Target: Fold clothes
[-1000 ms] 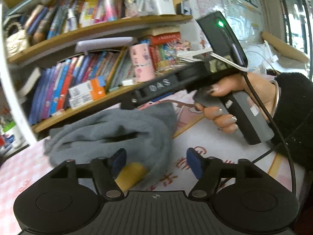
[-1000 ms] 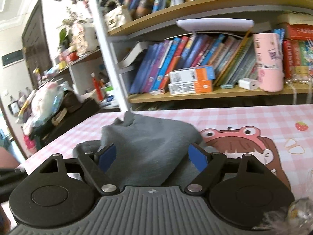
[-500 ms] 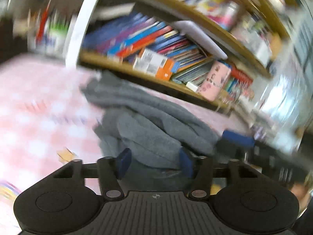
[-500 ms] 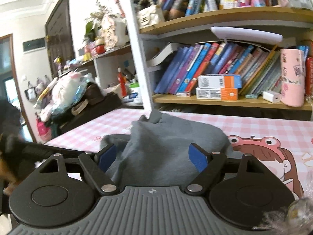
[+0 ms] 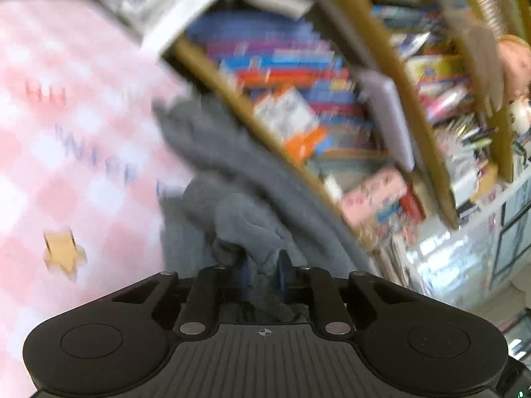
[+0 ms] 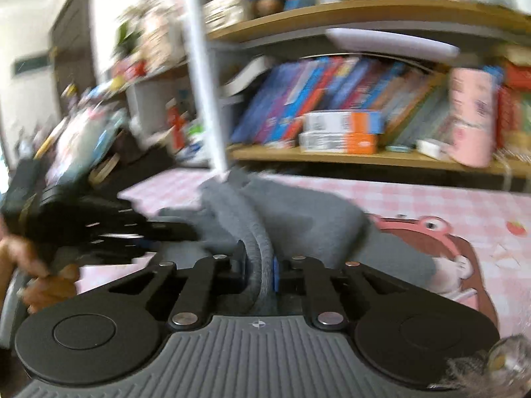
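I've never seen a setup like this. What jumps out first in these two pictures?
A rumpled grey garment lies on a pink checked tablecloth, and both grippers are pinching it: the right gripper clamps a thick fold at the bottom centre of its view, while the left gripper bites a bunched bit. Behind stands a packed bookshelf, with a pink cartoon frog printed on the cloth at right.

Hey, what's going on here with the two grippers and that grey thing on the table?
A person is working a grey garment on a pink checked tablecloth in front of a bookshelf. The right gripper is shut on a thick fold of the fabric, and the left gripper is shut on another bunch of it. The garment is rumpled, not yet neatly folded. Both views are motion-blurred.
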